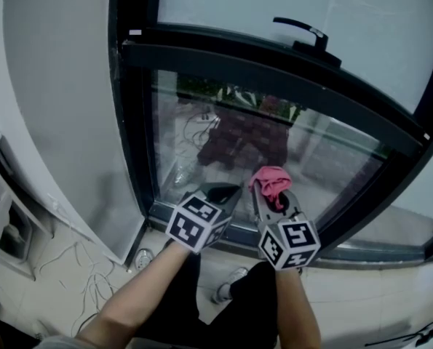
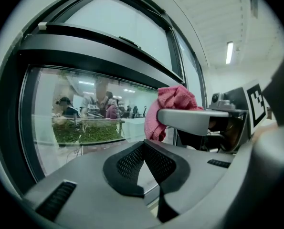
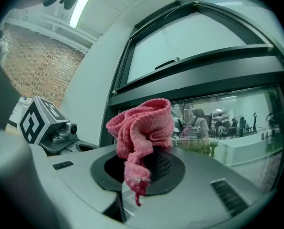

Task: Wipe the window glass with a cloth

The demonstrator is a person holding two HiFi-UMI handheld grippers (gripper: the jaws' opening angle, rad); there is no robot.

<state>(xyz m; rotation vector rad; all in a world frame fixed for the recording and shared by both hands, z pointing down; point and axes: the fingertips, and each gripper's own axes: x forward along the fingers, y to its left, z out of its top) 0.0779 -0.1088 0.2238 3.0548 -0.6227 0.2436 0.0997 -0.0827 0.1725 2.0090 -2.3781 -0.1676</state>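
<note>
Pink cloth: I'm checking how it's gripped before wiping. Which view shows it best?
The right gripper view: the pink cloth fills the centre, bunched and pinched in the right tool. The head view shows only a small bunch; the left gripper view shows it side-on, partly behind that tool.

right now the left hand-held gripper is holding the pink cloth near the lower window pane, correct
Not quite: the right hand-held gripper holds the pink cloth, near the lower window pane. The right gripper view shows its jaws clamped on it; the left hand-held gripper holds nothing.
</note>
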